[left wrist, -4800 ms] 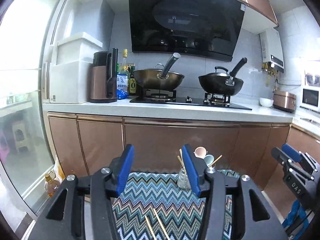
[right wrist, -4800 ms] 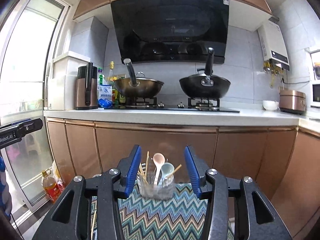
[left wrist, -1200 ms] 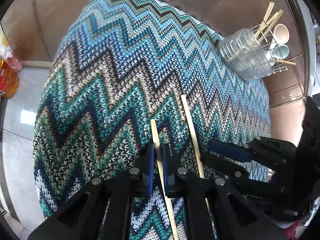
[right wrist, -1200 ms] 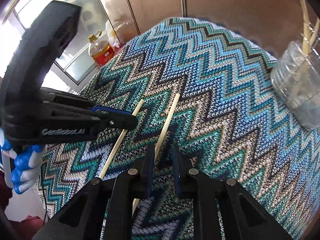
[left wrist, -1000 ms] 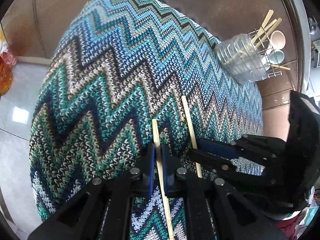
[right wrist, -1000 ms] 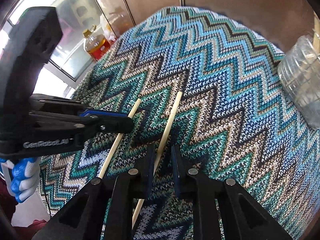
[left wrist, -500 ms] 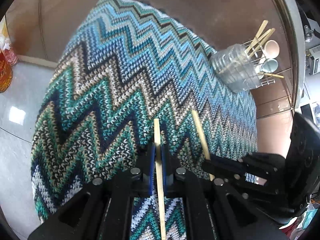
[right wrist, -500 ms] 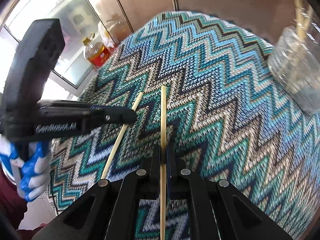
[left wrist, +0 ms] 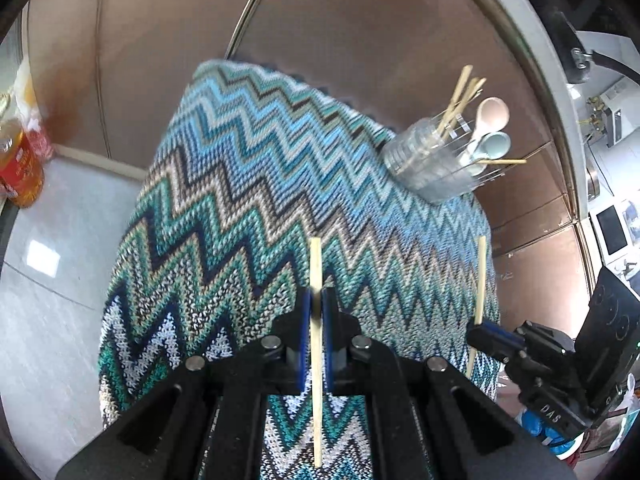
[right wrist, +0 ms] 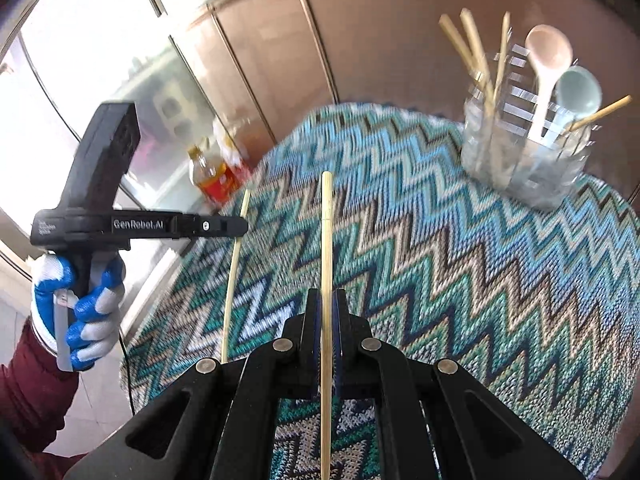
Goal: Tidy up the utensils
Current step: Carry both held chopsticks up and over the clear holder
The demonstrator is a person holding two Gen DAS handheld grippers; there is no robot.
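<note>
My left gripper point(left wrist: 315, 300) is shut on a pale wooden chopstick point(left wrist: 316, 264) and holds it above the zigzag cloth point(left wrist: 248, 184). My right gripper point(right wrist: 327, 300) is shut on a second chopstick point(right wrist: 327, 232), also lifted off the cloth. Each gripper shows in the other's view: the right one point(left wrist: 478, 330) with its chopstick point(left wrist: 480, 280), the left one point(right wrist: 240, 226) with its chopstick point(right wrist: 234, 268). A clear holder point(right wrist: 524, 160) stands at the cloth's far right with several chopsticks, a pink spoon point(right wrist: 548, 50) and a pale blue spoon point(right wrist: 578, 88); it also shows in the left wrist view point(left wrist: 432, 160).
Brown cabinet doors point(left wrist: 360, 40) rise behind the table. An oil bottle point(right wrist: 212, 176) stands on the grey floor to the left, also in the left wrist view point(left wrist: 18, 160). A glass door point(right wrist: 80, 60) is at far left.
Both grippers closed on the chopsticks that lay on the cloth and lifted them. The grippers have drawn apart, and both views have tilted up toward the holder.
</note>
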